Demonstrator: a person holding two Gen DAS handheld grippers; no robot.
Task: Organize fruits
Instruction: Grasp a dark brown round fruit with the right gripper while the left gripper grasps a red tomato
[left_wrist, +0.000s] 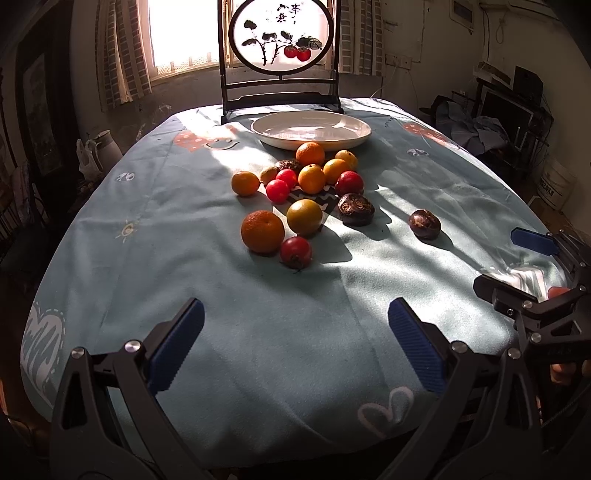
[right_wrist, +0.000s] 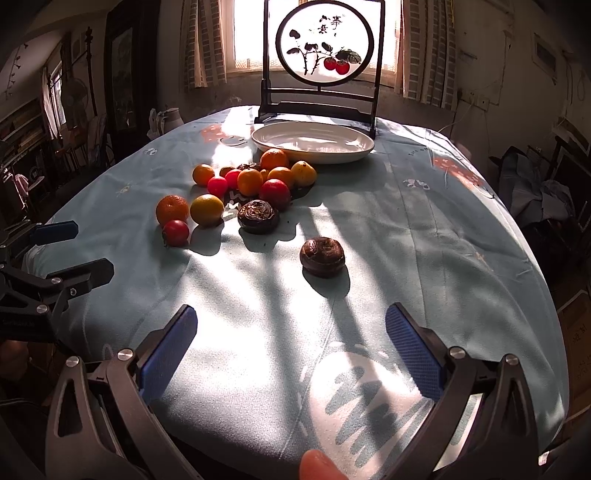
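your left gripper (left_wrist: 295, 345) sits wide apart with nothing between its blue pads, hanging over the near edge of the round table in the pale blue printed cloth (left_wrist: 221, 306). your right gripper (right_wrist: 290, 349) is just as spread and empty, also over the near edge, more toward the right side.

the fruit is all on the cloth, none in the shallow white ceramic plate (left_wrist: 311, 130) at the far edge, which stands in front of the dark wooden frame with the round painted panel (left_wrist: 279, 35). the pile of small orange tangerines and red round fruits (left_wrist: 312, 171) lies just near of the plate, touching each other in spots. a bigger bumpy orange (left_wrist: 262, 231) and a small red fruit with a stem (left_wrist: 295, 252) sit closest to you, side by side.

the right wrist view shows the lone dark brown wrinkled fruit (right_wrist: 322, 256) straight ahead of your right gripper, well apart from the pile; a second dark wrinkled fruit (right_wrist: 258, 216) is beside the pile. that view also catches a fingertip (right_wrist: 321, 467) at the bottom. the left wrist view shows the lone dark one off toward the right edge.
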